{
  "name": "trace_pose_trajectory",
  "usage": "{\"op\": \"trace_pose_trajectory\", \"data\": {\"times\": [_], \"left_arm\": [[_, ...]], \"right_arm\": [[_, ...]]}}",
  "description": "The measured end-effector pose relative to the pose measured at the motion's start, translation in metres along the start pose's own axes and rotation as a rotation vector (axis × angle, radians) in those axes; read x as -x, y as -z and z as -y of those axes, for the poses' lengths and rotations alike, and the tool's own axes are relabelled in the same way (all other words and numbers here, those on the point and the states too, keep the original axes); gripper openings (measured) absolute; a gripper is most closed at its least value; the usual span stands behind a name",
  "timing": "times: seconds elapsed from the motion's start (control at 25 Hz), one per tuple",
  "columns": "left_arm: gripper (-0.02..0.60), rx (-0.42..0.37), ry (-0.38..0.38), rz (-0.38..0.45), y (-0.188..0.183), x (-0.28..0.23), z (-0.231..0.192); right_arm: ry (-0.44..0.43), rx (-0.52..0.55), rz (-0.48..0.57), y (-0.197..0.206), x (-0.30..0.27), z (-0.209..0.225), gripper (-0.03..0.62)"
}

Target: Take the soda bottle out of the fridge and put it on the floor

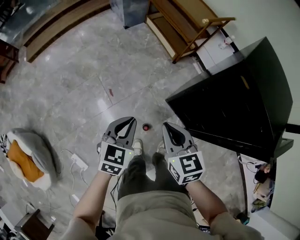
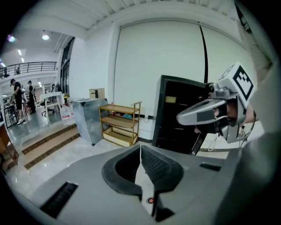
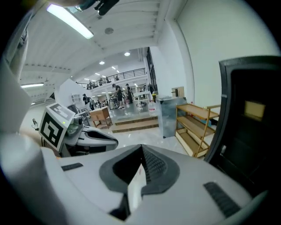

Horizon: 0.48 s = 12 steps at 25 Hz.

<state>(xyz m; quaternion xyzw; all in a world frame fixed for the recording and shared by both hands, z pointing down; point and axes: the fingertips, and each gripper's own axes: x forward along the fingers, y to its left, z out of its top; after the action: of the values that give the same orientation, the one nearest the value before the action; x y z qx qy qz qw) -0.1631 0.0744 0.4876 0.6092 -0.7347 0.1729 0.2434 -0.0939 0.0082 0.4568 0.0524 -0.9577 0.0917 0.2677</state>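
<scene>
A black fridge point(image 1: 234, 108) stands at the right with its door closed; it also shows in the left gripper view point(image 2: 180, 114) and the right gripper view point(image 3: 254, 132). No soda bottle is plainly visible. A small red round thing point(image 1: 146, 127) sits on the floor between the two gripper tips, and I cannot tell whether it is a bottle cap. My left gripper point(image 1: 127, 123) point(image 2: 140, 149) and right gripper point(image 1: 168, 127) point(image 3: 142, 151) hang side by side above the floor. Both are shut with nothing between the jaws.
A wooden shelf rack point(image 1: 187, 28) and a grey box point(image 1: 131, 9) stand at the back. A grey and orange cushion point(image 1: 26, 157) and a power strip with cable point(image 1: 78, 161) lie at the left. The person's shoes point(image 1: 138, 146) are below the grippers.
</scene>
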Motion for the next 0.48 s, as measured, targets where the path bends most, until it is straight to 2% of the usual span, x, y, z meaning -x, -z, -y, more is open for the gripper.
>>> {"op": "trace_pose_trajectory", "data": {"times": [0.16, 0.48], "left_arm": [[0.011, -0.038, 0.005, 0.075, -0.058, 0.033, 0.017], [0.011, -0.111, -0.002, 0.211, -0.152, 0.101, 0.052]], "right_arm": [[-0.007, 0.068, 0.098, -0.058, 0.043, -0.008, -0.005], [-0.007, 0.136, 0.227, -0.139, 0.12, -0.02, -0.005]]}}
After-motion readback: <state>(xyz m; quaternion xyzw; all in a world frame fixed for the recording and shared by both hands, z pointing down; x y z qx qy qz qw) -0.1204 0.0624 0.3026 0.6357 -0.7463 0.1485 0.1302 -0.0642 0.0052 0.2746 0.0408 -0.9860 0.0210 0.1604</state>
